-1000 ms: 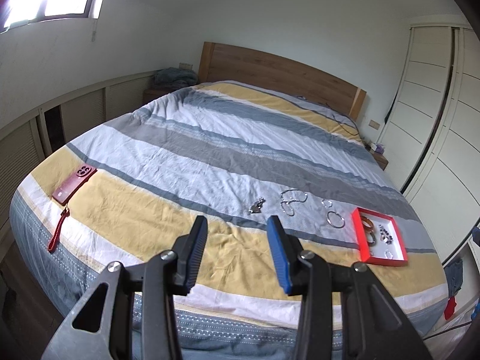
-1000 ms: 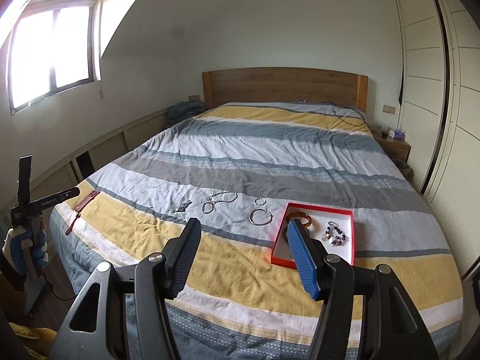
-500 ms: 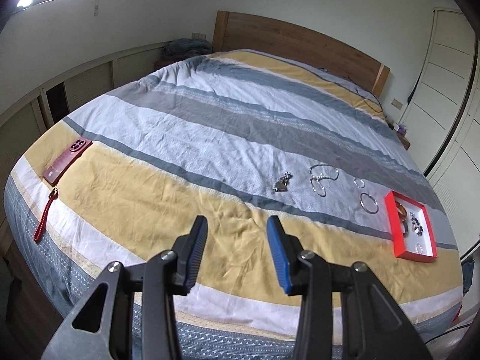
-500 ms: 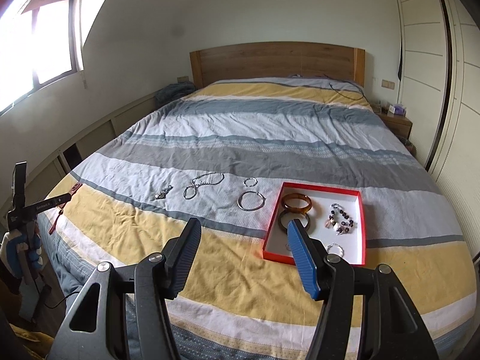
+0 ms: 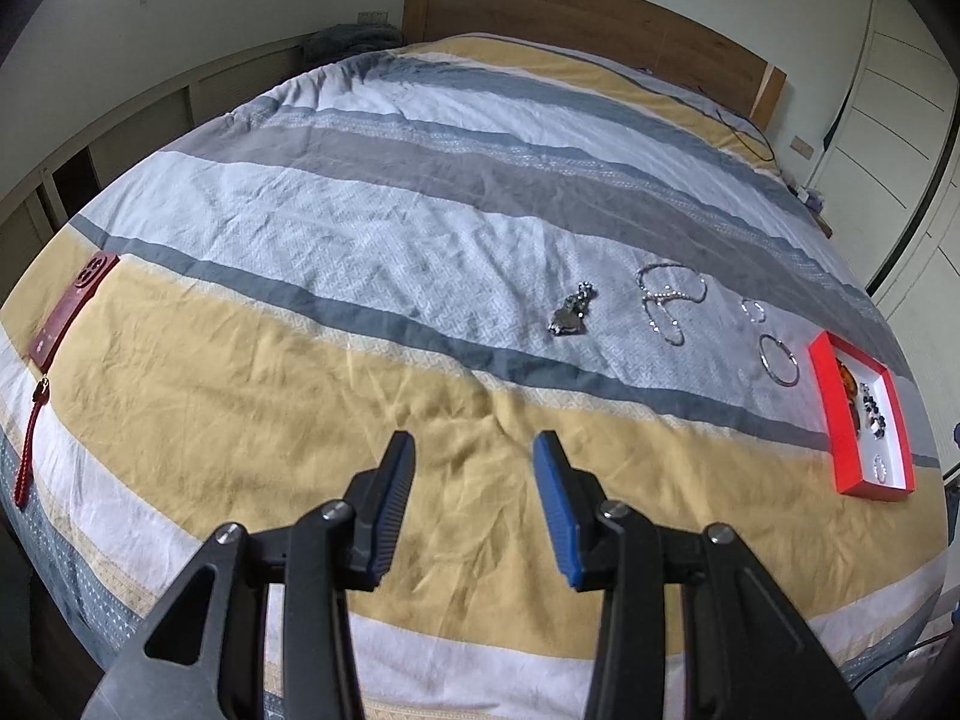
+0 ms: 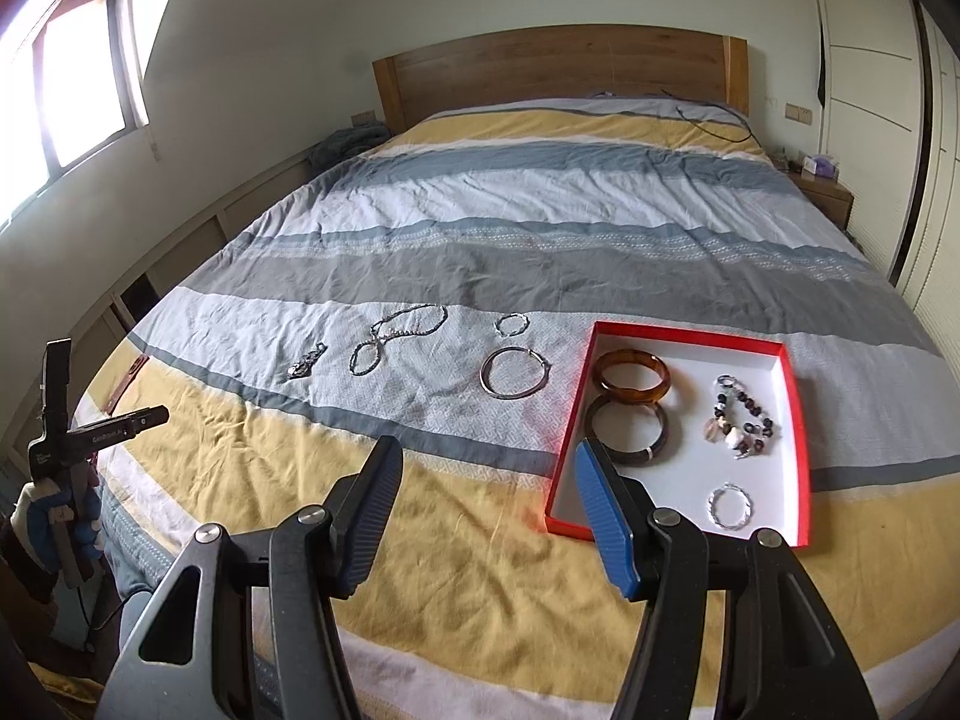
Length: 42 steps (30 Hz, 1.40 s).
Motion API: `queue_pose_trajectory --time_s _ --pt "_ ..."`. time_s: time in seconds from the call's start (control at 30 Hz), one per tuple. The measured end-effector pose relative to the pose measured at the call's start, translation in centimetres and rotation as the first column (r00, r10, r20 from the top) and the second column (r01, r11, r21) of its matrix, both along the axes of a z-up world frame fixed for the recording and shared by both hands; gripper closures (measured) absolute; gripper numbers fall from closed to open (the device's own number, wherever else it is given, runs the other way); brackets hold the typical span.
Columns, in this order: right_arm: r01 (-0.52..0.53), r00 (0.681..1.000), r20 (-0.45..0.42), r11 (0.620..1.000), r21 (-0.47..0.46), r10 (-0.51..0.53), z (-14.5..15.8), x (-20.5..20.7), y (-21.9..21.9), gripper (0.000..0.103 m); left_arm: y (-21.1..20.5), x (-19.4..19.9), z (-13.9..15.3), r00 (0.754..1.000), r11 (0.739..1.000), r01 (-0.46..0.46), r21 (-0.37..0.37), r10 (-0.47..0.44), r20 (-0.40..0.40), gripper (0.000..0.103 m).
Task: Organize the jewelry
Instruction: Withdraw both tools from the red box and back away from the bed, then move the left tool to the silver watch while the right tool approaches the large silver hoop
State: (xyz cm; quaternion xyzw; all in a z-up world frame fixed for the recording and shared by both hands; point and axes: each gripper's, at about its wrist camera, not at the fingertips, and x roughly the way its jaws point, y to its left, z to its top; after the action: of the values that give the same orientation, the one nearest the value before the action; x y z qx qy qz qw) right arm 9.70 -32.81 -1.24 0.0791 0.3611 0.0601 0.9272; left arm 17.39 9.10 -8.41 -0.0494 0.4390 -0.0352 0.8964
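A red-rimmed white tray (image 6: 774,360) (image 5: 841,414) lies on the striped bed, holding an amber bangle (image 6: 631,375), a dark bangle (image 6: 630,429), a beaded bracelet (image 6: 741,417) and a small silver bracelet (image 6: 729,505). Loose on the cover to its left are a large silver bangle (image 6: 515,373) (image 5: 779,360), a small ring bracelet (image 6: 511,323) (image 5: 753,310), a beaded necklace (image 6: 396,333) (image 5: 666,300) and a silver pendant piece (image 6: 305,363) (image 5: 570,317). My right gripper (image 6: 487,461) hovers open above the bed near the tray's left edge. My left gripper (image 5: 474,455) is open over the yellow stripe, short of the pendant.
A red phone case with a strap (image 5: 69,306) lies at the bed's left edge. The wooden headboard (image 6: 558,72) is at the far end, a nightstand (image 6: 825,192) and wardrobe doors on the right. A gloved hand holding the left gripper (image 6: 60,480) shows at the right view's left side.
Both grippers have come down and forward toward the bed; the jewelry and tray look larger and nearer. Neither gripper's jaws changed.
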Motion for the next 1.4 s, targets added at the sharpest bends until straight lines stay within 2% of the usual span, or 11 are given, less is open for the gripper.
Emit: queue_pose_trajectory --time_s 0.37,0.8,1.2,1.4 --pt "-0.038 0.998 -0.047 0.999 0.029 0.039 -3.0 4.7 1.4 0.045 -0.6 3.2 -2.2 1.000 1.000 0.006 0.002 -0.006 -0.021 0.064" --pt "-0.066 0.995 -0.068 0.997 0.028 0.067 -4.2 7.1 2.6 0.045 -0.9 4.9 -3.7 0.999 1.000 0.019 -0.006 -0.019 -0.050 0.064" --pt "-0.087 0.992 -0.084 0.996 0.028 0.089 -5.2 9.7 3.8 0.051 -2.1 7.1 -4.0 0.998 0.999 0.047 -0.015 -0.047 -0.044 0.064" --pt "-0.077 0.990 -0.113 0.997 0.029 0.079 -6.3 11.5 4.2 0.059 -4.4 8.2 -4.1 0.994 0.994 0.104 -0.026 -0.105 -0.037 0.064"
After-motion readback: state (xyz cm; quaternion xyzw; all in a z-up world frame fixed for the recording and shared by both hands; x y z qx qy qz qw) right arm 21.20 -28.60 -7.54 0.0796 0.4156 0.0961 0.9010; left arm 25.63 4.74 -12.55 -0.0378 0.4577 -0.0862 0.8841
